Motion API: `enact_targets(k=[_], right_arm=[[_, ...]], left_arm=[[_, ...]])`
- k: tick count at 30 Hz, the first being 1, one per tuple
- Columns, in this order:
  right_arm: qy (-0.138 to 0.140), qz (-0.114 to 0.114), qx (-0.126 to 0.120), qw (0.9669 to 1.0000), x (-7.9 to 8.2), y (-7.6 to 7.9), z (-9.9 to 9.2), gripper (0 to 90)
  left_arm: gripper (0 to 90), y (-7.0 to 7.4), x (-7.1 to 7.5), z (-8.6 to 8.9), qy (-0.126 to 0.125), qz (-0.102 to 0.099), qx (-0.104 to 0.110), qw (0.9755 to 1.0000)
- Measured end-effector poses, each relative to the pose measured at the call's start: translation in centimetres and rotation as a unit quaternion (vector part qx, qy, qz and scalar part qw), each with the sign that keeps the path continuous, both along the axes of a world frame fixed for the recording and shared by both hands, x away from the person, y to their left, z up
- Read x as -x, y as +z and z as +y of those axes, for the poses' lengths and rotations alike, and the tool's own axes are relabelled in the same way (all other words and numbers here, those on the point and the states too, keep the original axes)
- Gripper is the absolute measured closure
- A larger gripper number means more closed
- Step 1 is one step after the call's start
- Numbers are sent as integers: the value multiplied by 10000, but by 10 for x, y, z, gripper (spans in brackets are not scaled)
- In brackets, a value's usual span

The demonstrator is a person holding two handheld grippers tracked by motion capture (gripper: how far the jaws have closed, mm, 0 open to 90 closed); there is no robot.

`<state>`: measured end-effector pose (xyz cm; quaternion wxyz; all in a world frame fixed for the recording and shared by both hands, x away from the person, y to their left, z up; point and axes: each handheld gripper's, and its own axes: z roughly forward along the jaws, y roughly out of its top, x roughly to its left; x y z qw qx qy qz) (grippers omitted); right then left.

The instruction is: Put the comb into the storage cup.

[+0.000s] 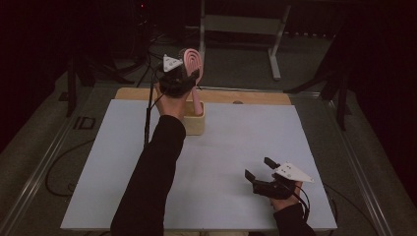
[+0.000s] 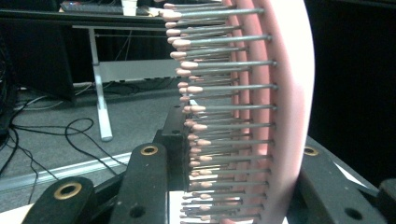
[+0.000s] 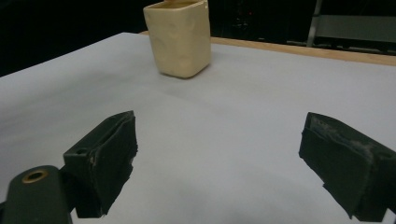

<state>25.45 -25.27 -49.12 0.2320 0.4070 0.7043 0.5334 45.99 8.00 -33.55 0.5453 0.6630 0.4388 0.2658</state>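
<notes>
Resting low near the table's [image 1: 221, 147] front edge, the right tool [image 1: 259, 172] sits with jaws spread wide over bare white surface. Farther back, the raised left tool [image 1: 189, 78] clamps a pink hairbrush [image 1: 192, 61] above the cream cup [image 1: 194, 123], which hides the handle's end.

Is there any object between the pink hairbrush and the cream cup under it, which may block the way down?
Nothing visible blocks it. The left gripper is shut on the pink hairbrush at its head, and the handle already points down into the open top of the cream cup. The right gripper rests open on the table, far from the cup.
</notes>
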Motion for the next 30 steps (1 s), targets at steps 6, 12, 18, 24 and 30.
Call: enact_targets(k=[6,12,18,24,30], right_arm=[[-12,5,1,10000,0,0,0,111],[-19,9,6,10000,0,0,0,111],[-27,7,5,10000,0,0,0,111],[-55,29,17,10000,0,0,-1,123],[-53,13,9,10000,0,0,-1,123]], left_arm=[[644,-2,-2,0,17,12,-73,10000],[644,-4,-3,-2,54,0,-61,10000],[644,-6,-4,-4,53,17,-101,9999],[644,-8,-4,-6,72,11,-98,9999],[644,-11,-5,-6,99,31,-132,9999]])
